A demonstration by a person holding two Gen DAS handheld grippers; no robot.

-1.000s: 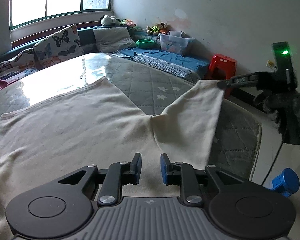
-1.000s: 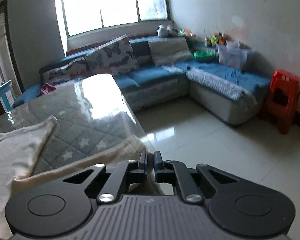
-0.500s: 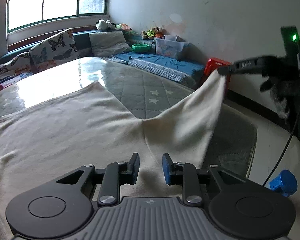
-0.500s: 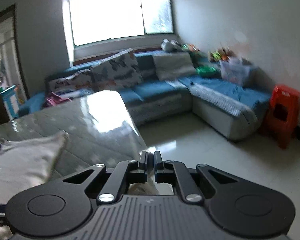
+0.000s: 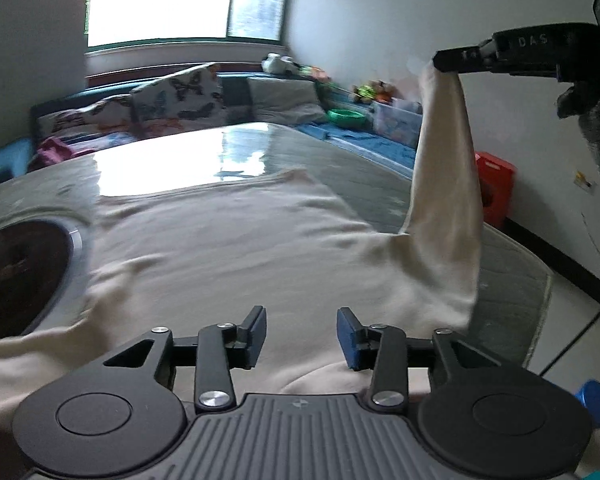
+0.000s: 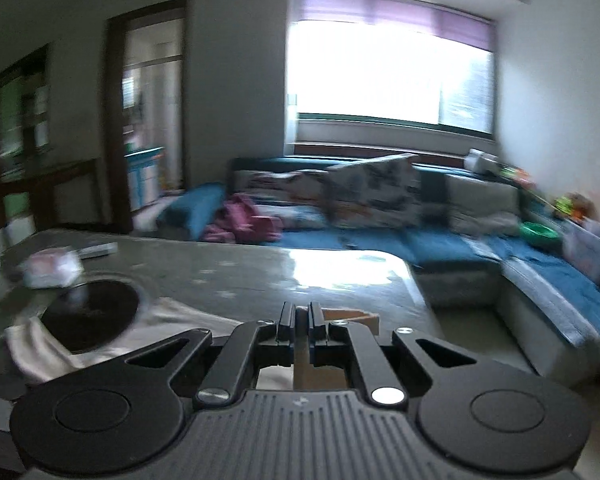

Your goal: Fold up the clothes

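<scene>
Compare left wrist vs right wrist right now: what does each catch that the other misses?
Left wrist only: the open left claw above the cream garment, the right claw seen from outside lifting the garment's sleeve, and a red stool.

Right wrist only: a doorway, a pink and white bundle on the table, and cloth pinched between its own closed fingers.

Both: the glossy table, the dark round inset, the blue sofa, the window.
</scene>
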